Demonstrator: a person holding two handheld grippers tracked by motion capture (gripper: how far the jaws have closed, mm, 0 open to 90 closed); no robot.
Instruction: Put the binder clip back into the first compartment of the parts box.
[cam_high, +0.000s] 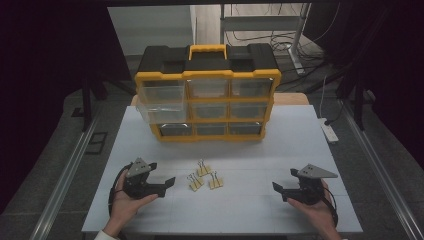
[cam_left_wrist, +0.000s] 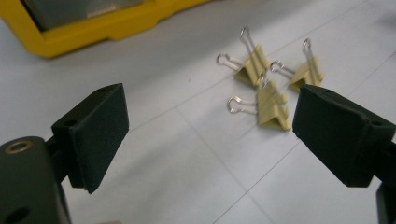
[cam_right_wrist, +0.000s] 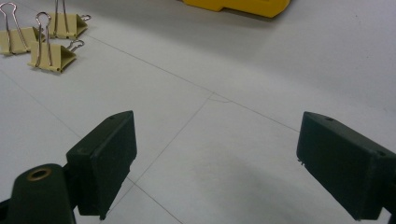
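White desk (cam_high: 260, 155) under dark surroundings, floor cables at far right. Yellow-and-black drawer organizer (cam_high: 207, 92) stands at the far middle of the desk, nine clear drawers in three rows; the top-left drawer (cam_high: 161, 92) juts out toward the near side. White power strip (cam_high: 329, 131) lies at the right desk edge.

Three yellow binder clips (cam_high: 204, 176) lie in a tight cluster at near centre, wire handles up or splayed, just beside one another; whether they touch cannot be told.

Left tongs (cam_high: 162, 184) held in a hand at near left, spread wide, holding nothing, pointing right toward the clips and near them but apart. In the left gripper view the clips (cam_left_wrist: 268, 84) sit just past the right jaw.

Right tongs (cam_high: 279, 190) held in a hand at near right, spread wide, empty, aimed left, well apart from the clips. In the right gripper view the clips (cam_right_wrist: 44, 39) show at upper left.
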